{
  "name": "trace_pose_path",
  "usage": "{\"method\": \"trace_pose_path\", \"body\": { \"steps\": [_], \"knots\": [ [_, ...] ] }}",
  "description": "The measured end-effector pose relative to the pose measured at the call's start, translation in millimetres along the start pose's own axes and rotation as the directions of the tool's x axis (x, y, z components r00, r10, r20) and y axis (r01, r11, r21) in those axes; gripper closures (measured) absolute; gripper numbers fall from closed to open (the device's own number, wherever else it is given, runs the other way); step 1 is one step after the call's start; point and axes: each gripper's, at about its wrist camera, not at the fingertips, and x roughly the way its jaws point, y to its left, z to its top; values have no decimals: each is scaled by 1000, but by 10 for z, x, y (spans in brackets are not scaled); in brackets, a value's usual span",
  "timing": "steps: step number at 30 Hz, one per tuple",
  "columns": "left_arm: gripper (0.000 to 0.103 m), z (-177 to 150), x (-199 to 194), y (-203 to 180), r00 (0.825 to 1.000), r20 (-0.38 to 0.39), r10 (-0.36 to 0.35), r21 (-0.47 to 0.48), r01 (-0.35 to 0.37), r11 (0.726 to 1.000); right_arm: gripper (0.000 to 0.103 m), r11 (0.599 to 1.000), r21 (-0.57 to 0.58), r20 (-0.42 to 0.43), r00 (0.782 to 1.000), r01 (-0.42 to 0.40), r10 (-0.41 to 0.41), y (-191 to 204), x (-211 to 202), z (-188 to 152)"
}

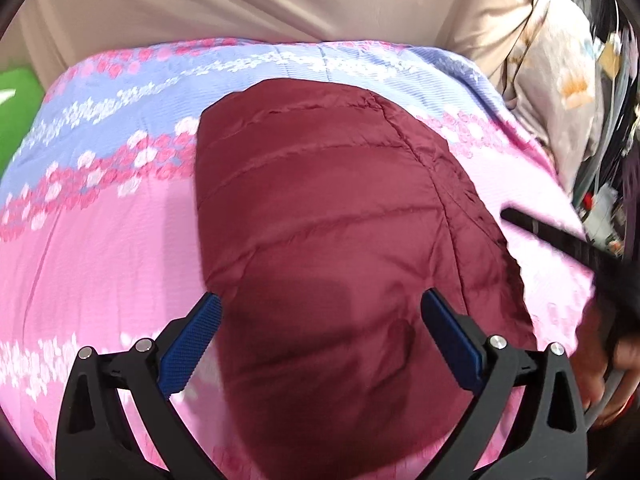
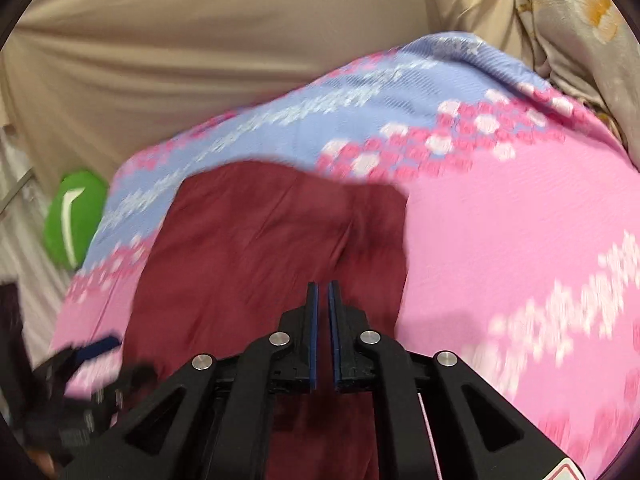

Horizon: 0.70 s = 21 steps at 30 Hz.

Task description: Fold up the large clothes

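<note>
Pink and blue flowered bedspread (image 1: 100, 240) over a bed, beige sheet (image 1: 240, 0) hanging behind, green cushion (image 2: 74, 220) off the far left edge. Maroon quilted jacket (image 1: 320, 208) lying folded into a compact, rounded bundle near the middle of the bedspread, closer to the near edge than the far one.

Left gripper (image 1: 322, 320) poised above the bundle's near end, jaws spread wide, nothing between the blue pads (image 1: 192, 344), not visibly touching the fabric. Right gripper (image 2: 323, 320) over the bundle's right side, jaws drawn nearly together with only a thin slit showing, no cloth visibly pinched; view badly motion-blurred.

Looks like a late stage: main folds apparently done, with tidying or one more fold left. Next move probably calls for reopening the right jaws, finding a free edge of the puffy fabric, and pinching it firmly before lifting, since slick quilting slips and springs back.
</note>
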Motion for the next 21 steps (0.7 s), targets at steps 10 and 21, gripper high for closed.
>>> {"method": "trace_pose_path", "body": {
  "steps": [10, 21],
  "knots": [
    [5, -449, 278, 340, 981, -152, -124, -145, 102, 984, 100, 999, -27, -122, 992, 43, -46, 76, 251, -624],
    [5, -162, 26, 730, 977, -30, -212, -258, 197, 946, 26, 991, 128, -48, 998, -28, 34, -146, -121, -561]
  ]
}}
